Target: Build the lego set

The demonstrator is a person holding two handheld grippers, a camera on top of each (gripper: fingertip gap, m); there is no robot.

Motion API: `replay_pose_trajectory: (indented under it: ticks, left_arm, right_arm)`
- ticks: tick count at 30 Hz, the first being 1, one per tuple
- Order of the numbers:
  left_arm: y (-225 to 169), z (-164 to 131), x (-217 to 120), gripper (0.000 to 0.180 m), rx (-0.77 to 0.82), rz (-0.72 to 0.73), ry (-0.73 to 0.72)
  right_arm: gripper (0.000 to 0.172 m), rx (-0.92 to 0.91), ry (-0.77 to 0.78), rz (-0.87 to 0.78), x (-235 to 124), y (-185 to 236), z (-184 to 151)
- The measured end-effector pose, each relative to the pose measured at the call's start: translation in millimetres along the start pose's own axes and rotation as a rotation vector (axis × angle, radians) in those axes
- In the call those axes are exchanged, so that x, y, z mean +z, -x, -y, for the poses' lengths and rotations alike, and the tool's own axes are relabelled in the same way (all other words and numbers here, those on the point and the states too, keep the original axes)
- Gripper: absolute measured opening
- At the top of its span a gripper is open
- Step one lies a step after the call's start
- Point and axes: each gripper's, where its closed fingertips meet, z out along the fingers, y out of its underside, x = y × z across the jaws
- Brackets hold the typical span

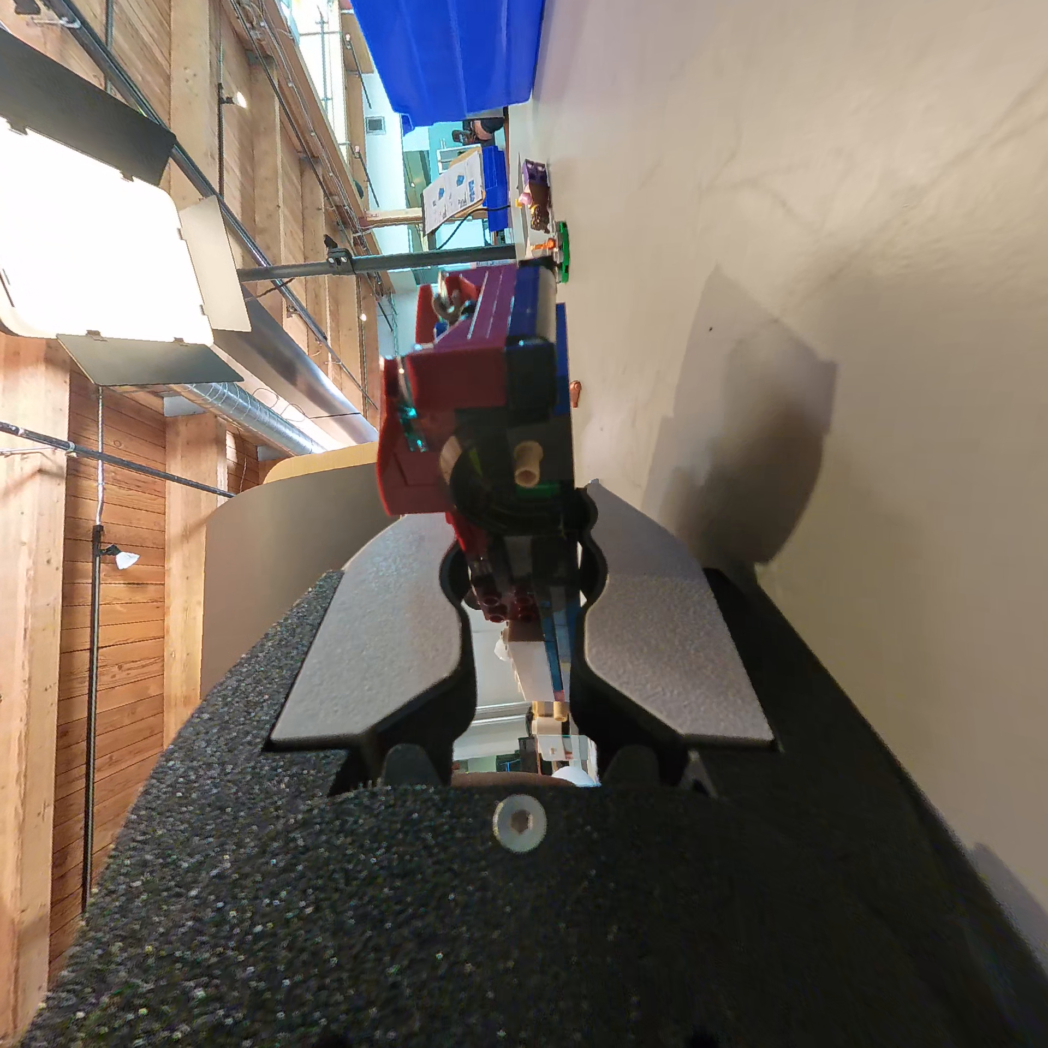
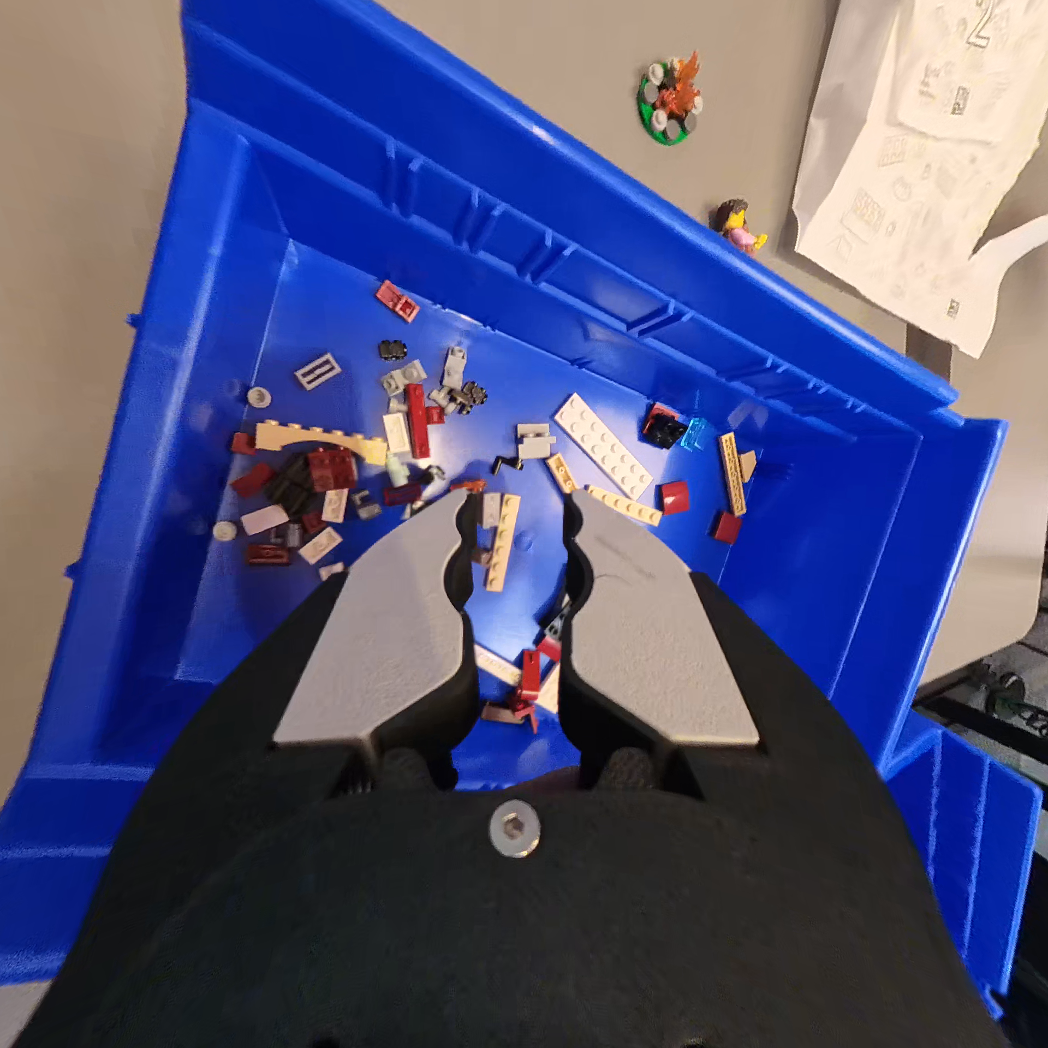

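My left gripper is shut on a toy-brick model of dark red, black, blue and purple parts with a tan peg. It holds the model on its side, close against the pale table. My right gripper is open and holds nothing. It hangs over a blue bin with several loose bricks on its floor. A tan studded plate lies on the bin floor between the fingers, beside the left pad. A white plate and a tan arch lie farther in.
A green round campfire build, a small toy figure and a paper sheet lie on the table beyond the bin. In the left wrist view a small copper piece lies near the model, and a studio light stands off the table. Some 30 centimeters of space lies between my two pairs of fingers. The tan arch lies some 8 centimeters from my right tips, 30 centimeters from my left tips.
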Motion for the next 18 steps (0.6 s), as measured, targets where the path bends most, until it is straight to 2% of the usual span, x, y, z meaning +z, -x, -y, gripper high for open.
replay_pose_trajectory:
  ticks: [5,9,18]
  left_arm:
    - [0,-1,0,0.036,0.000,-0.004,0.001]
    - [0,-1,-1,0.036,-0.003,-0.007,-0.004]
    - [1,1,-1,0.036,-0.010,-0.011,-0.020]
  right_arm:
    - [0.029,-0.034,0.041,-0.008,6,-13,-3]
    - [0.027,-0.014,0.104,-0.028,-9,-19,-17]
    - [0.024,0.033,0.242,-0.048,-45,3,-49]
